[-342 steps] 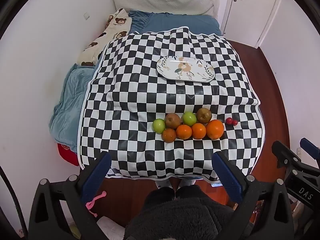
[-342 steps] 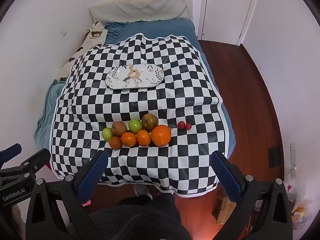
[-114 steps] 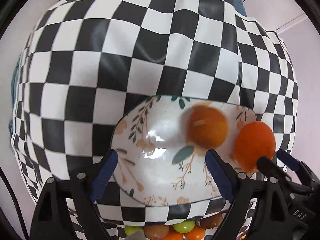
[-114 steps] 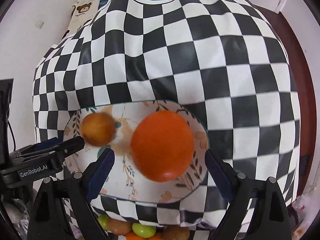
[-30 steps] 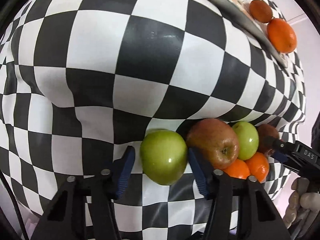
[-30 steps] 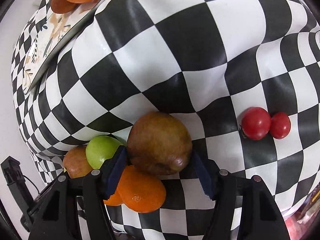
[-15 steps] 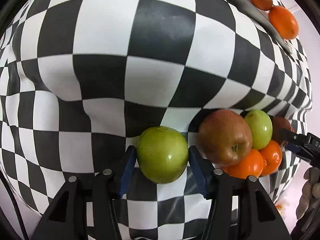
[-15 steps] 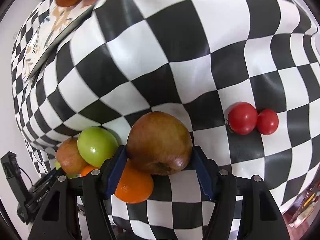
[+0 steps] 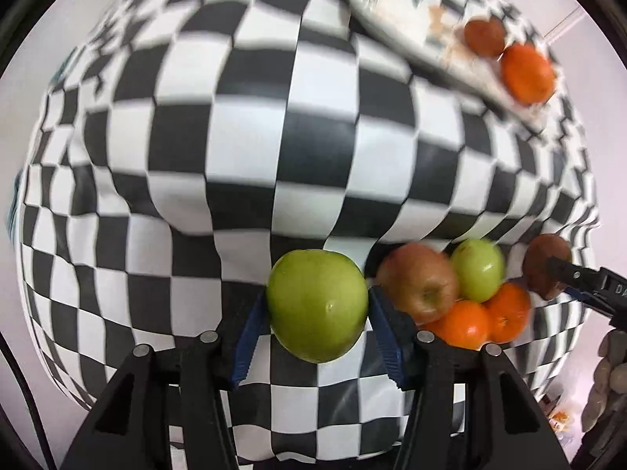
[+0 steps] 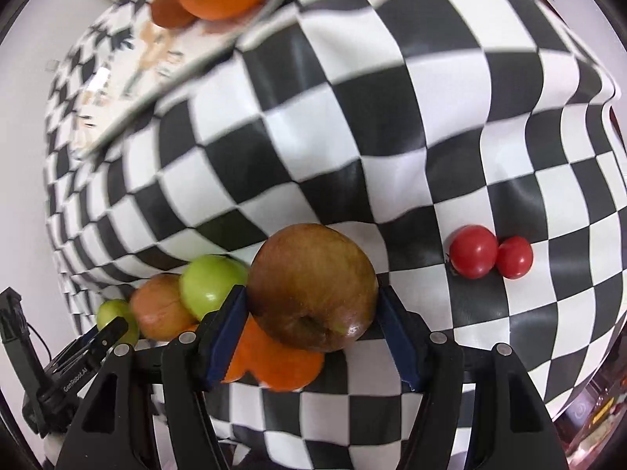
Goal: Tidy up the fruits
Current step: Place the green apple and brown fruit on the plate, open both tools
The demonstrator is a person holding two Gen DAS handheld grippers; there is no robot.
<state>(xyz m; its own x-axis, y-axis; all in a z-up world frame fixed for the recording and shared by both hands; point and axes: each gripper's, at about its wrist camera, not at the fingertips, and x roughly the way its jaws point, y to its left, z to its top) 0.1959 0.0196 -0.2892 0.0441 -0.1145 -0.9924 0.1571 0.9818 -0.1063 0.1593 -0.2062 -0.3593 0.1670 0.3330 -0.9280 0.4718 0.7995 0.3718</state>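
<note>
My left gripper [image 9: 315,329] is shut on a green apple [image 9: 317,305] and holds it just above the checkered cloth. My right gripper [image 10: 313,313] is shut on a brown pear [image 10: 313,288], lifted over an orange [image 10: 282,364]. Left on the cloth are a red-brown apple [image 9: 419,288], a second green apple [image 9: 478,270] and two oranges [image 9: 482,319]. The floral plate [image 9: 407,27] at the far side holds a big orange [image 9: 527,72] and a darker small one [image 9: 484,37]. The same plate [image 10: 156,66] shows in the right wrist view.
Two red cherry tomatoes [image 10: 490,256] lie on the cloth to the right of the pear. The checkered cloth [image 9: 250,149] drapes over the table's near edge. The right gripper's tip [image 9: 584,278] shows at the right of the left wrist view.
Both grippers have lifted and pulled back a little with their fruit. The green apple has come away from the red-brown apple, and the pear has risen off the pile.
</note>
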